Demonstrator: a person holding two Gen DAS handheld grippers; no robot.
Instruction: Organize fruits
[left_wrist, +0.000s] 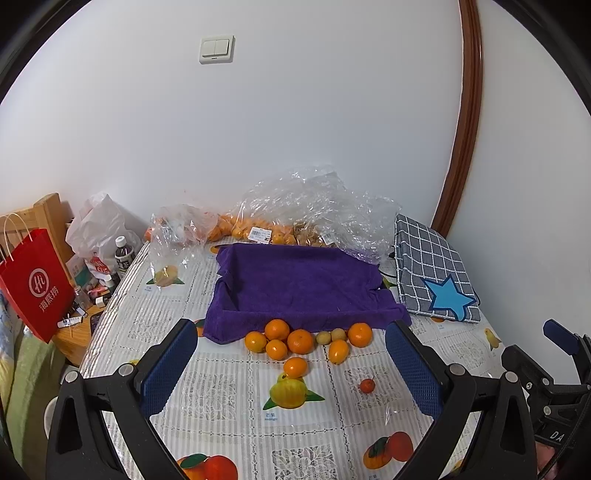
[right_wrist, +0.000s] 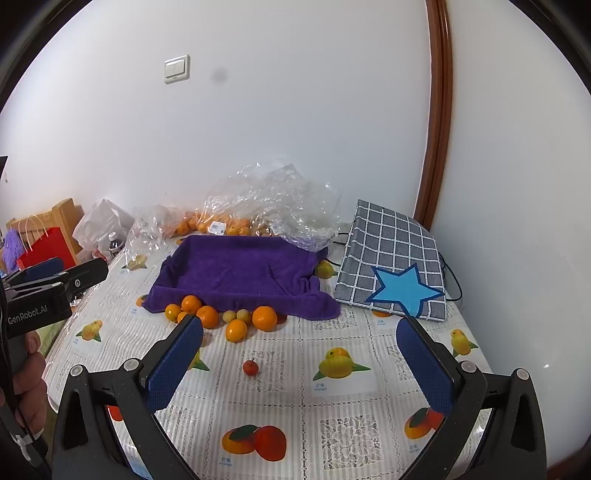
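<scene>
Both jaws gape wide and empty: left gripper (left_wrist: 291, 363) and right gripper (right_wrist: 301, 341) hover over the fruit-print tablecloth (right_wrist: 343, 432); small orange citrus fruits (left_wrist: 301, 341) cluster against the purple towel-lined tray (left_wrist: 295, 280), tiny red fruit (right_wrist: 250, 367) apart.

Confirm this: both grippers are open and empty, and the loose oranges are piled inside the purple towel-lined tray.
Not inside. Both wrist views show the loose oranges on the tablecloth against the front edge of the purple towel-lined tray, which holds nothing visible. The left gripper and right gripper are indeed open and empty.
</scene>
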